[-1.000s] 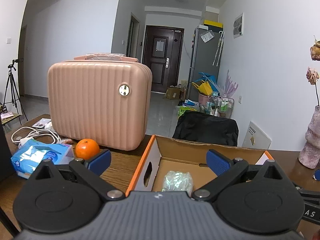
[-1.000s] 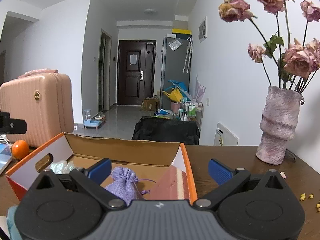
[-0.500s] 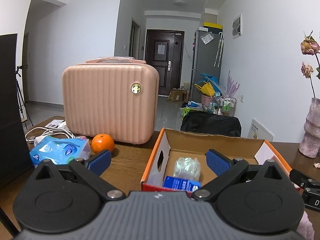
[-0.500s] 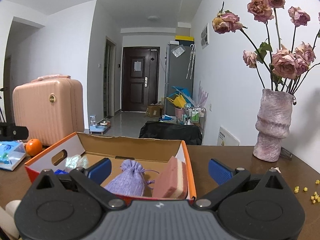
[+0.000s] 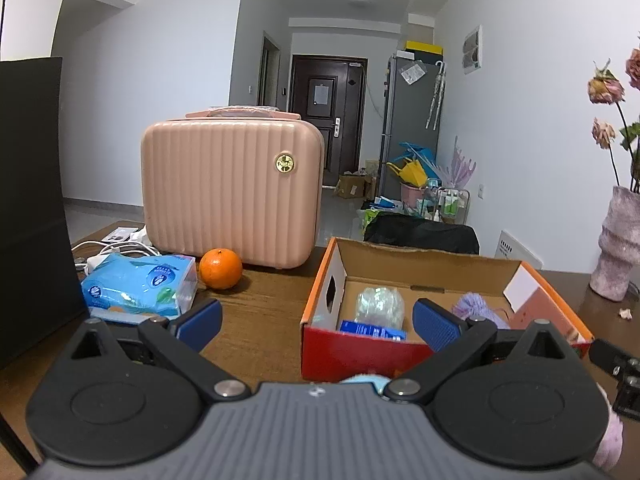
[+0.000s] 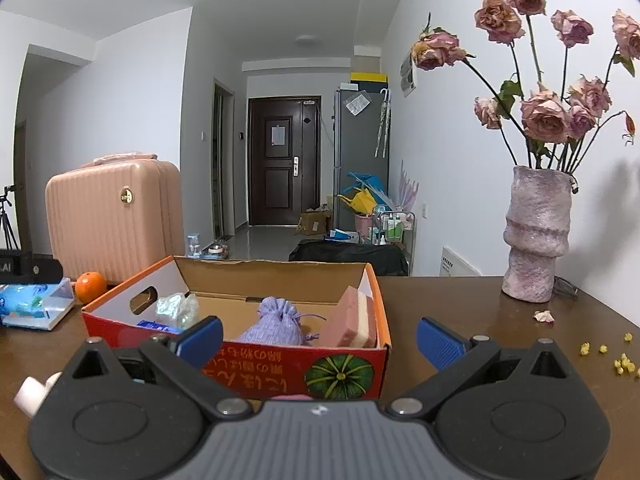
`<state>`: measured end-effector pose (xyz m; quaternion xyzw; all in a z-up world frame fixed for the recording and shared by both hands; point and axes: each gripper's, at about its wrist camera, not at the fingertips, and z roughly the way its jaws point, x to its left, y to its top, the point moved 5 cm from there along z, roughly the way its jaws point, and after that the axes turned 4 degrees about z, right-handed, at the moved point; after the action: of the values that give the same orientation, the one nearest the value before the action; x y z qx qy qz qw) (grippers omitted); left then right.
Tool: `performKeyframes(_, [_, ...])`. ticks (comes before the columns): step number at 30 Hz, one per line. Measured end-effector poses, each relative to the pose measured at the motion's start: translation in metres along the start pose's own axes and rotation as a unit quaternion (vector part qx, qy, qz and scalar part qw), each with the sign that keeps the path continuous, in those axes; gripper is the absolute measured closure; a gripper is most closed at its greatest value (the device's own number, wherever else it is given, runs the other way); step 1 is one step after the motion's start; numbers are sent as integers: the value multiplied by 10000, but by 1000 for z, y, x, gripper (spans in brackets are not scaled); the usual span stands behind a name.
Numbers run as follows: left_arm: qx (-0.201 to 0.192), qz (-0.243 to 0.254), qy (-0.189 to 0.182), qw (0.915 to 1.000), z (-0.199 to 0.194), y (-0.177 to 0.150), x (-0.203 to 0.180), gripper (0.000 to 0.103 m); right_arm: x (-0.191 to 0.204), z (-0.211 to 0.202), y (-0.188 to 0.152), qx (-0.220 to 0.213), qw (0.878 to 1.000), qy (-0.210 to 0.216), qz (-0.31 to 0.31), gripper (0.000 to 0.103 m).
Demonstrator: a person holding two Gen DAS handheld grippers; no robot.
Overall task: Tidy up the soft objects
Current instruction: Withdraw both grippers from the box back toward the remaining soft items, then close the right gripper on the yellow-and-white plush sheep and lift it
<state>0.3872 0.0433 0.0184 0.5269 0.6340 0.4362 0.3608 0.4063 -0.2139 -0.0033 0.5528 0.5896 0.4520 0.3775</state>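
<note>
1. The desk (image 6: 460, 308) carries everything here, and the cardboard box (image 6: 344, 376) near its middle serves as landmark for all that follows.
2. The pink suitcase (image 5: 232, 192) stands upright behind the box to its left, with an orange (image 5: 221, 268) and a blue tissue pack (image 5: 138, 288) in front of the suitcase, well apart from the box.
3. A vase (image 6: 534, 236) of dried roses stands right of the box, near the far edge of the desk.
4. Inside the box sit 4 things: a pink-and-cream sponge (image 6: 352, 320) leaning tilted against the right wall with its long axis sloping up toward that wall; a lavender drawstring pouch (image 6: 276, 322) near the middle, upright, its gathered neck pointing up; a clear crinkled bag (image 6: 176, 308) by the left wall; a small blue packet (image 5: 372, 329) at the front left.
5. The left gripper (image 5: 316, 320) hovers in front of the box, released, jaws spread wide and holding nothing.
6. The right gripper (image 6: 320, 338) hangs before the front wall of the box, likewise released and empty.
7. Risk, as I judge it: the tissue pack is probably still to be boxed, and a squeeze on its soft middle could buckle it so that it slips out.
8. A low pass over the box could catch its front wall and shove it, toppling the leaning sponge.
</note>
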Motion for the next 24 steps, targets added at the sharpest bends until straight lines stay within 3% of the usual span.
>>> performKeyframes(24, [50,100,-183,9998,-62,-43,18,0,8,-60,-35,94,9996,228,-144,0])
